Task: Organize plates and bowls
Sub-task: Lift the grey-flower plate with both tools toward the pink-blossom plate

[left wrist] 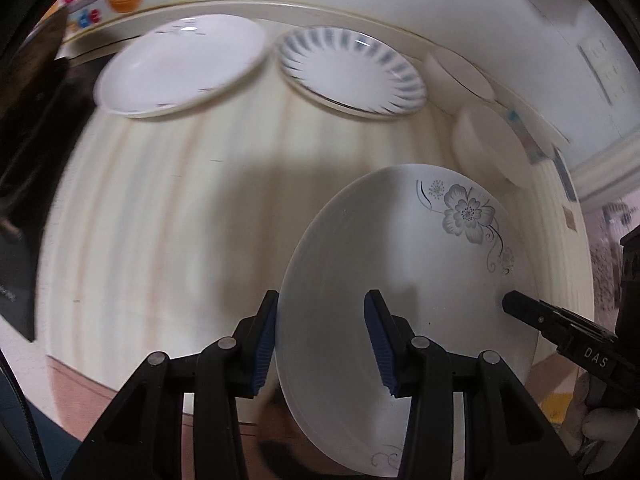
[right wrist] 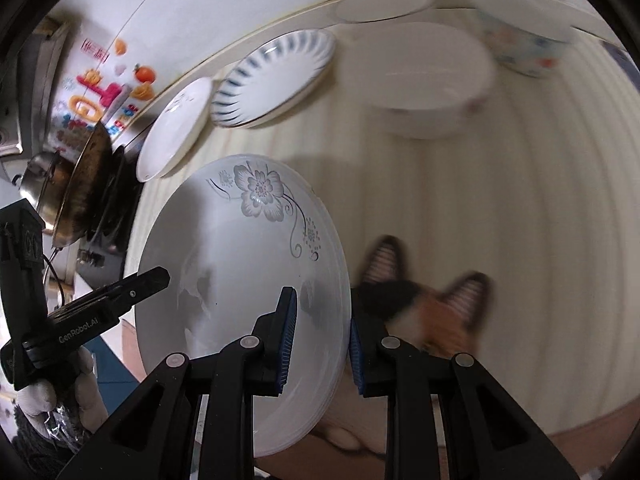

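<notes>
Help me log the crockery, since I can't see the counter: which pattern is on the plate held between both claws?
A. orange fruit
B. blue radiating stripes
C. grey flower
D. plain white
C: the held plate shows a grey flower with curling stems near its rim in both wrist views.
</notes>
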Demonstrator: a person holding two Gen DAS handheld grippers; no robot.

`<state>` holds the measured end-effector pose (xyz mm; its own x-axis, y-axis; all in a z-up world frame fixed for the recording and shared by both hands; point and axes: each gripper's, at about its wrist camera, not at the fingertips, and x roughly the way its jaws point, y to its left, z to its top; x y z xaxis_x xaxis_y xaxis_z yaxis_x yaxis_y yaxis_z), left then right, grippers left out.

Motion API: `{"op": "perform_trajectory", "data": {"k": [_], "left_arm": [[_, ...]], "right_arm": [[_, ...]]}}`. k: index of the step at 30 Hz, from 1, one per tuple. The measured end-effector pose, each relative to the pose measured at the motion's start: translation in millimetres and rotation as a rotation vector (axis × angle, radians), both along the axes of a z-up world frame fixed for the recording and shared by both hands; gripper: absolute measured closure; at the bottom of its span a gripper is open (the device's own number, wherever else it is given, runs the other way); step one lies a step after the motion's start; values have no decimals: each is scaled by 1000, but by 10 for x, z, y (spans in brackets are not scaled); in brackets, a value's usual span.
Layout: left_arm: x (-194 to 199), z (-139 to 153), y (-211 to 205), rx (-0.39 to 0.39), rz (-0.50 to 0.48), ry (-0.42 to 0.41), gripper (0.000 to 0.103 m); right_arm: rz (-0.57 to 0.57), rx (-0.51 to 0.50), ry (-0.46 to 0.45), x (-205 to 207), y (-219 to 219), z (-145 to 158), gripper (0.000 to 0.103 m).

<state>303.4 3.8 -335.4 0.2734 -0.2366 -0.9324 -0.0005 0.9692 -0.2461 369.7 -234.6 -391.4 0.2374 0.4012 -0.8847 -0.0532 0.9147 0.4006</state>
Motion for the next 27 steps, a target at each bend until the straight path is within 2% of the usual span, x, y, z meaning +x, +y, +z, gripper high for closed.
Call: {"op": "perform_trajectory", "data": {"k": [6,13,27], "left_arm": [[17,-156,-452,-3,-74,28,63],[62,-285,-727,19,-115,45,63],[84,-295,-820,71,-126,28,63]], "right_arm": [[-101,-34,17,-103,-509,-62,77],[-151,-51,32,-139,-828,-194,77],[-158,-50,58,-123,-852,-295,77]]}}
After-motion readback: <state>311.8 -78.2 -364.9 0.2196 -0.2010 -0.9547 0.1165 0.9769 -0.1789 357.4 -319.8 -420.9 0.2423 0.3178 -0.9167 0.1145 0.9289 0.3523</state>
